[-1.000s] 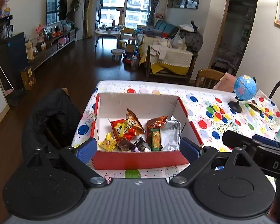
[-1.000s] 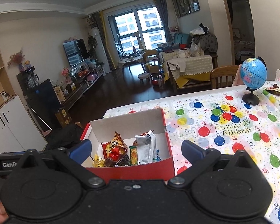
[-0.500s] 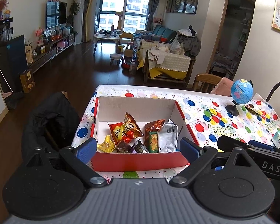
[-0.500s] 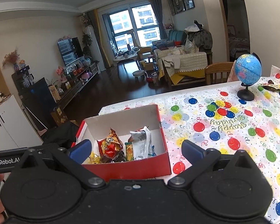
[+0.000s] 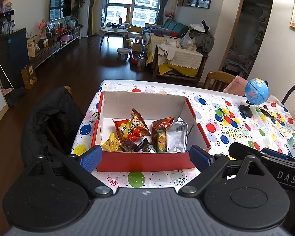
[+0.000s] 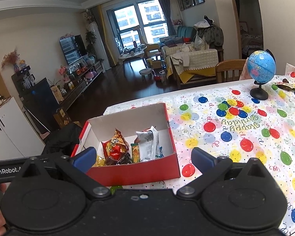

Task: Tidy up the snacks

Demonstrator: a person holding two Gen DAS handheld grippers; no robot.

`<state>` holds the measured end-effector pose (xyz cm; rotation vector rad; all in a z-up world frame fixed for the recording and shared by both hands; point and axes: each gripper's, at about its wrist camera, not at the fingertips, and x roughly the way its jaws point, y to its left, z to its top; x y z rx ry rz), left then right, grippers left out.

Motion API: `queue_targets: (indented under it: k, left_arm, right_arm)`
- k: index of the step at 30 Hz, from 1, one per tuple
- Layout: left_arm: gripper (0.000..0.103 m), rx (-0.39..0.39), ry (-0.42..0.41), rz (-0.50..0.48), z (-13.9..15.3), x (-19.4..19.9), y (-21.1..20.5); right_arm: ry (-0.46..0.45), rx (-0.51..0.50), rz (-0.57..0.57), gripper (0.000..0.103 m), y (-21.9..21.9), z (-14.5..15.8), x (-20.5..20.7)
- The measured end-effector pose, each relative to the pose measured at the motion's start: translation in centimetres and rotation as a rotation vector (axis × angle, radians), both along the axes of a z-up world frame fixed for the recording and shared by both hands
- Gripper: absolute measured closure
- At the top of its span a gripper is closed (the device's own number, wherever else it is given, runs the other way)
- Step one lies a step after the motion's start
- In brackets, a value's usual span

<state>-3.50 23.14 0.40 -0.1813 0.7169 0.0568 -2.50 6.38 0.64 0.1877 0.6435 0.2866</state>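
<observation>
Both grippers, left and right, wide open and empty, have drawn back from the box where the snacks lie, so the sorting looks finished.

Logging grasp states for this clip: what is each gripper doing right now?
Left gripper: open, holding nothing, in front of the red box.
Right gripper: open, holding nothing.
</observation>
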Motion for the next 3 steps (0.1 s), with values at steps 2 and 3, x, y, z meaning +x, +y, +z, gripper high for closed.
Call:
queue_targets:
  k: [2,3]
  left_arm:
    - [0.007,0.001,0.004,0.005,-0.11,0.03,-0.01]
    - [0.007,0.000,0.009,0.007,-0.21,0.08,-0.02]
  right_arm:
    - [0.003,-0.001,0.000,0.000,-0.02,-0.10,0.01]
    - [0.006,-0.001,-0.001,0.000,-0.03,-0.17,0.03]
